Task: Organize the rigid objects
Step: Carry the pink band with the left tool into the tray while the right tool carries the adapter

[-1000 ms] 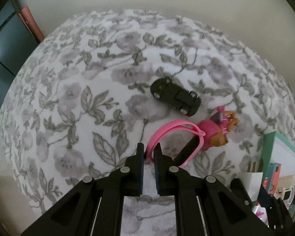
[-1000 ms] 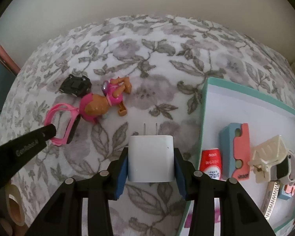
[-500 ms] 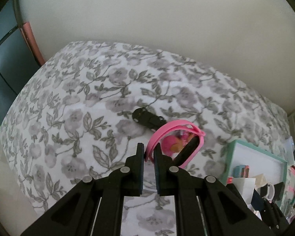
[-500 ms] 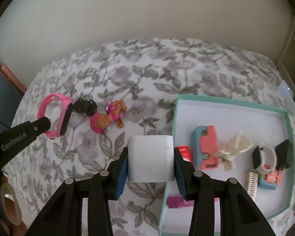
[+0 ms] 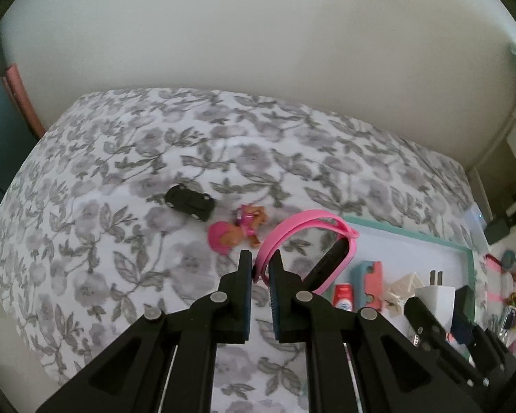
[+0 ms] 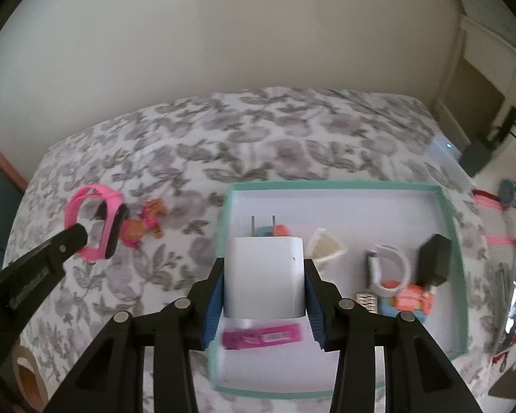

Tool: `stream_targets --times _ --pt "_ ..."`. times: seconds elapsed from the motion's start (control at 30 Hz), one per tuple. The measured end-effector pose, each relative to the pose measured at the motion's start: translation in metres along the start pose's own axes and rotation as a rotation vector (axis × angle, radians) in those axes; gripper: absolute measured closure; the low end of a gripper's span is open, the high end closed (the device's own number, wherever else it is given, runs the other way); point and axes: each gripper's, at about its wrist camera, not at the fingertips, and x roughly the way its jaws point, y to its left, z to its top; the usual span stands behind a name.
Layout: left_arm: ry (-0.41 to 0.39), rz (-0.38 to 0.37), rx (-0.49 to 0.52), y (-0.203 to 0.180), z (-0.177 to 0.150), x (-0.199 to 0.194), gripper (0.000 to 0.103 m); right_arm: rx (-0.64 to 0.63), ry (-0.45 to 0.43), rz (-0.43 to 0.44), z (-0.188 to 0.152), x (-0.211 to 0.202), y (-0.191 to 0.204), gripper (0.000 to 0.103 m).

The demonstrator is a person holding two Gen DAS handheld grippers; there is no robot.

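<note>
Left fingers (image 5: 260, 268) clamped on pink band (image 5: 306, 251), held above bed (image 5: 120, 179), right fingers (image 6: 265, 275) clamped on white charger (image 6: 264, 275), prongs forward, over teal tray (image 6: 455, 241) ahead, toy car (image 5: 189, 202) and pup figure (image 5: 235, 232) beyond left fingers

- A tray (image 6: 454, 241) sits on the bed (image 6: 223, 137), toward its right side, with a toy car (image 5: 189, 201) and a dog figurine (image 5: 237, 232) lying side by side on the cover to its left.
- The left gripper (image 5: 259, 265) holds a wristband (image 5: 306, 237) in the air, in front of the figurine.
- The right gripper (image 6: 265, 282) holds a charger (image 6: 265, 275) above the tray's left half (prongs pointing away).
- In the tray: a watch (image 6: 388, 268), an adapter (image 6: 433, 258) right of it, a clip (image 6: 325, 246) left of it.
</note>
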Motion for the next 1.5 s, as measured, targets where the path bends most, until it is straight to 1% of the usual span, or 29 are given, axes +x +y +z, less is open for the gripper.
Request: stream_targets --times 0.07,0.13,0.23,0.4,0.53,0.67,0.8,0.93,1.1,1.23,1.33,1.5 --pt "0.009 -0.009 0.021 -0.01 -0.003 0.003 0.094 0.017 0.008 -0.02 0.001 0.001 -0.011 0.058" --pt "0.023 -0.013 0.034 -0.016 -0.006 0.007 0.094 0.031 0.01 -0.059 0.001 0.004 -0.023 0.058" --pt "0.045 -0.022 0.058 -0.029 -0.011 0.012 0.094 0.059 0.035 -0.1 0.001 0.012 -0.041 0.058" --pt "0.067 -0.045 0.126 -0.058 -0.022 0.015 0.093 0.124 0.057 -0.121 0.001 0.019 -0.07 0.058" --pt "0.078 -0.037 0.192 -0.077 -0.033 0.018 0.093 0.158 0.051 -0.143 0.001 0.019 -0.089 0.058" --pt "0.121 -0.077 0.205 -0.087 -0.042 0.026 0.093 0.212 0.064 -0.163 0.001 0.021 -0.111 0.058" --pt "0.154 -0.093 0.238 -0.101 -0.052 0.032 0.093 0.238 0.068 -0.168 0.0 0.021 -0.126 0.058" --pt "0.211 -0.156 0.242 -0.111 -0.06 0.038 0.093 0.242 0.077 -0.167 0.0 0.023 -0.131 0.058" --pt "0.273 -0.169 0.27 -0.125 -0.074 0.051 0.093 0.235 0.103 -0.17 -0.002 0.029 -0.131 0.058" --pt "0.281 -0.139 0.302 -0.131 -0.08 0.058 0.093 0.226 0.114 -0.164 -0.004 0.033 -0.129 0.058" --pt "0.27 -0.109 0.324 -0.132 -0.08 0.059 0.093 0.223 0.12 -0.161 -0.005 0.036 -0.127 0.058" --pt "0.258 -0.093 0.316 -0.127 -0.077 0.062 0.093 0.223 0.145 -0.159 -0.008 0.043 -0.128 0.058"
